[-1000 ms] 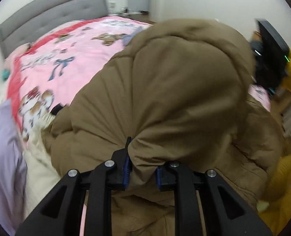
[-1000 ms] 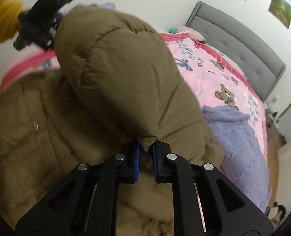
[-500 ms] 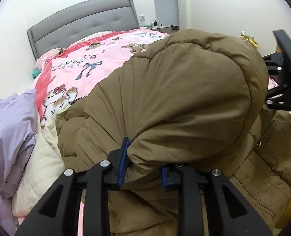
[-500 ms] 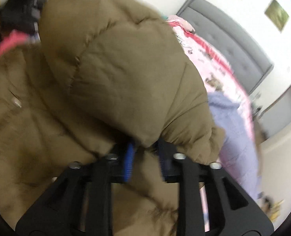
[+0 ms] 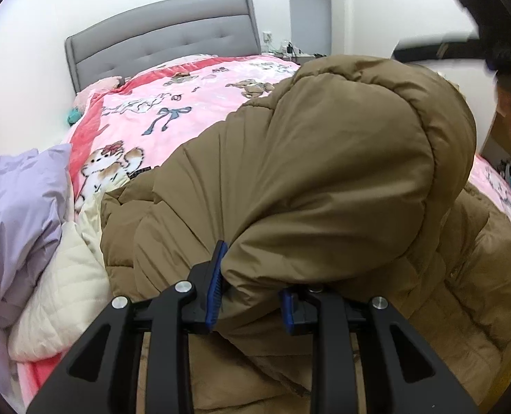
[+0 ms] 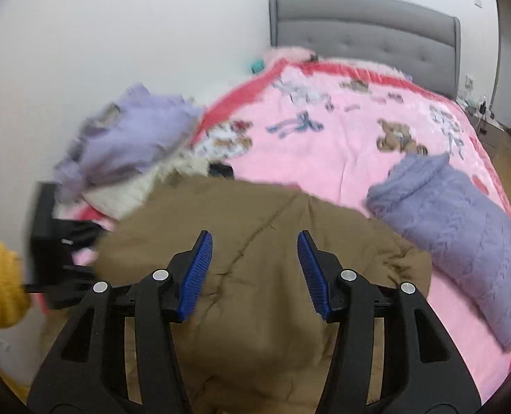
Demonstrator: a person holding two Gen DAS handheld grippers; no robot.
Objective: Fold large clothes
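Claws first: my left claw (image 5: 252, 296) pinches a puffy fold of the brown coat (image 5: 324, 172), which lies heaped on the pink blanket (image 5: 172, 110). My right claw (image 6: 253, 272) has just been opening and stands spread with nothing in it, above the coat. At two o'clock lies a purple bundle (image 6: 459, 227). The grey headboard (image 6: 362, 27) stands at twelve o'clock, far back.

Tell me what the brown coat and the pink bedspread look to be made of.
Brown coat: likely a padded, quilted synthetic shell with a matte finish; it shows puffy stitched channels and soft creases. Pink bedspread: probably plush fleece, judging by its soft fuzzy sheen and printed cartoon animals and bows.
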